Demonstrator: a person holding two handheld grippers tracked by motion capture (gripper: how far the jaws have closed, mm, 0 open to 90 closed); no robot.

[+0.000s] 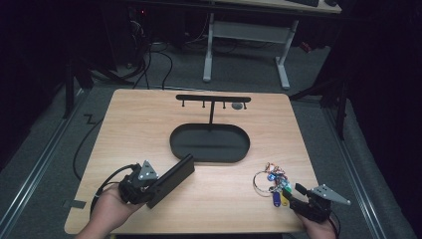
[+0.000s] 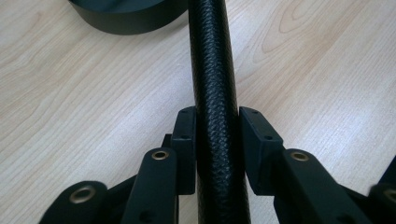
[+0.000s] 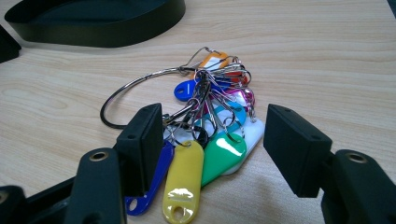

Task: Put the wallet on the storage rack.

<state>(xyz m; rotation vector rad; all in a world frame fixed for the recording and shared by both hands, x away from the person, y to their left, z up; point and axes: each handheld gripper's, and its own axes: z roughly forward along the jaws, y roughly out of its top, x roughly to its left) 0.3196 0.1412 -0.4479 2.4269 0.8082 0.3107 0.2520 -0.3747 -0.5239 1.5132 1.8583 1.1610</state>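
A long, flat black case (image 1: 171, 179) with a leather grain lies slanted at the table's front left. My left gripper (image 1: 152, 187) is shut on its near end. In the left gripper view the case (image 2: 212, 70) stands on edge between the two pads (image 2: 184, 140), and both press its sides. A bunch of coloured key tags (image 1: 273, 185) on a wire ring lies at the front right. My right gripper (image 1: 294, 195) is open just in front of it. In the right gripper view the yellow, green and blue tags (image 3: 205, 149) lie between the spread jaws, untouched.
A black oval tray (image 1: 174, 144) sits mid-table, with a black T-shaped hook stand (image 1: 213, 98) rising from its far side and a small grey thing (image 1: 238, 105) at its right end. The table's front edge runs close under both hands.
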